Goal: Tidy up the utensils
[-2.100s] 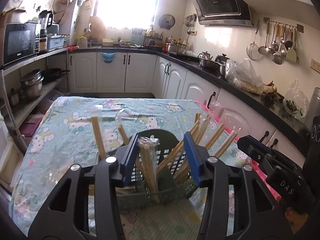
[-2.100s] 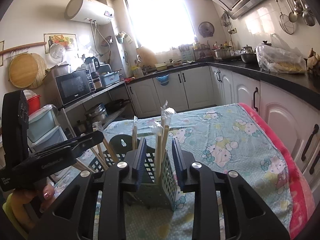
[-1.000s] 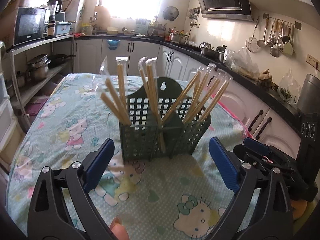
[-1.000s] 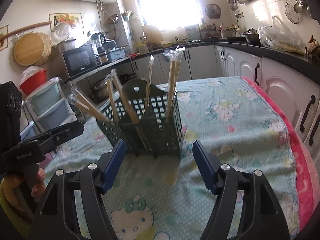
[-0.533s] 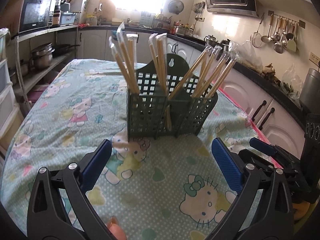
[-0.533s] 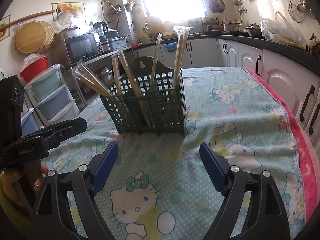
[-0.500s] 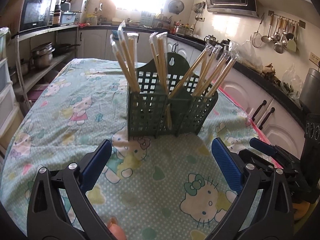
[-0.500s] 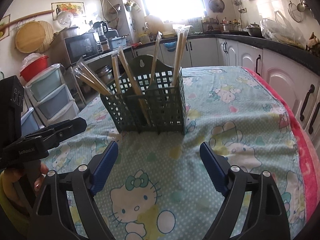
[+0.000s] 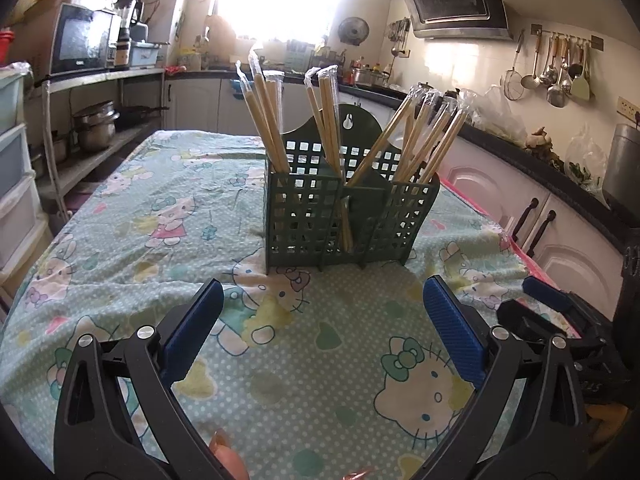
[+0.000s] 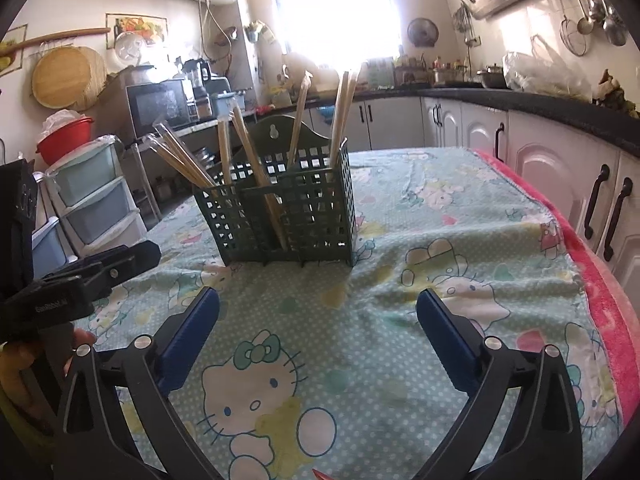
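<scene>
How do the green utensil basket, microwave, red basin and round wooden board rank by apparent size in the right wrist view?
1. green utensil basket, nearest the camera
2. microwave and round wooden board, too alike to rank
3. red basin

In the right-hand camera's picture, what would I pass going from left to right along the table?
The other, left gripper → green utensil basket holding wrapped chopsticks → bare Hello Kitty tablecloth → pink cloth edge.
</scene>
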The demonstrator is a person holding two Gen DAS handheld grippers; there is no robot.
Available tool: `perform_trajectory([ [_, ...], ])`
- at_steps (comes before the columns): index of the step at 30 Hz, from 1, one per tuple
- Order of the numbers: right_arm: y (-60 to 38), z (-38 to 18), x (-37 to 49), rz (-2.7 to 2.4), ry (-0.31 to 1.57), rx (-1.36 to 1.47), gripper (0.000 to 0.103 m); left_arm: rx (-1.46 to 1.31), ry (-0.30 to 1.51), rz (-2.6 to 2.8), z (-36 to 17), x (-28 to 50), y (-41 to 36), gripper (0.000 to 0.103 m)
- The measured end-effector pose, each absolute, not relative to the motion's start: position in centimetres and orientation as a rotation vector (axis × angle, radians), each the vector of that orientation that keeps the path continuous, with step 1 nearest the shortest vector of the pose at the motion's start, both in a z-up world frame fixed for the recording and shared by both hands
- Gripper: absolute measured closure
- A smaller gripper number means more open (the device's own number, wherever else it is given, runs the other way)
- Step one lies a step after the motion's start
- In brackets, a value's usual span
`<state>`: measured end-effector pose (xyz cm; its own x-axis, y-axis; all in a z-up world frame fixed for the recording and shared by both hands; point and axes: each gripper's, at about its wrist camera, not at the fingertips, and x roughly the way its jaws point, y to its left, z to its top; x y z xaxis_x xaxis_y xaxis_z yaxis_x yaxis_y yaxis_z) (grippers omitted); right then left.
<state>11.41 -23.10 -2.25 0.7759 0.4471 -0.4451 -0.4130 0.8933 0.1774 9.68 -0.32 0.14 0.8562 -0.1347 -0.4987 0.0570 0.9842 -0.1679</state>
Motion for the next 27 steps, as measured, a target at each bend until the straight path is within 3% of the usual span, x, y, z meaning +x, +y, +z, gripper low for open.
perform_trajectory([
  [27, -23.3, -3.6, 8.8, 0.364, 0.402, 0.077, 0.007, -0.146, 0.438, -0.034, -1.5, 7.3, 0.2, 0.011],
])
